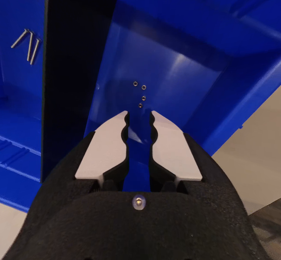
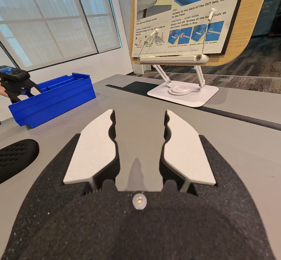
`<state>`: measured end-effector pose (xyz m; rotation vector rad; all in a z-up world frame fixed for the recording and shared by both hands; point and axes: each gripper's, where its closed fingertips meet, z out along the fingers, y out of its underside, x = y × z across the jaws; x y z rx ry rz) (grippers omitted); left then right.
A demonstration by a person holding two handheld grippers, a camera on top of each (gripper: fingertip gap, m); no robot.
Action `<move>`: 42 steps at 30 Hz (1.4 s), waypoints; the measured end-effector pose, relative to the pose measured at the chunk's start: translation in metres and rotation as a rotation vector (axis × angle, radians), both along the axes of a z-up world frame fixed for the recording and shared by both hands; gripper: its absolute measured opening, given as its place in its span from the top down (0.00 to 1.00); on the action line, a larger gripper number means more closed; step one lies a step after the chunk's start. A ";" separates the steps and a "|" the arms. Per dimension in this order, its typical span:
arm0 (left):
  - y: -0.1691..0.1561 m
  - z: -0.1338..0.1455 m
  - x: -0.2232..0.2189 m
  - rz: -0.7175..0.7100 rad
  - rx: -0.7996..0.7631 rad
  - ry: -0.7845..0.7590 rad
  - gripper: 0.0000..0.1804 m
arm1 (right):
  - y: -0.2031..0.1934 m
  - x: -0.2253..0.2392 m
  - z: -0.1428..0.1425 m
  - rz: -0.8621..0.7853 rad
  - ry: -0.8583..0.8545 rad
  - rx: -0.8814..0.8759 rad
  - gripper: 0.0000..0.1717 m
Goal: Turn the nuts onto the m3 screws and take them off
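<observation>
Left wrist view: nuts (image 1: 140,105) just beyond hand-held gripper (image 1: 139,113)

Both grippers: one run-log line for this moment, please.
left gripper: open, bare, inside blue bin, near four nuts | right gripper: open, bare, over grey table

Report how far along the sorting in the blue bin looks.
Done, apparently: four loose nuts lie in one compartment of the blue bin, three bare screws beyond the black divider. In hand: nothing; the left claw hovers open above the nuts, the right claw open over the grey table. Left: cannot tell.
</observation>
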<state>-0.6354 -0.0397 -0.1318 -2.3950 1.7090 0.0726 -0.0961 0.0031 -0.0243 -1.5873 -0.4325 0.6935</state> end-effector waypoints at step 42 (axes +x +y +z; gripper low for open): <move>-0.001 -0.013 0.005 0.053 -0.102 0.004 0.96 | -0.006 -0.012 0.005 0.049 -0.014 0.011 0.65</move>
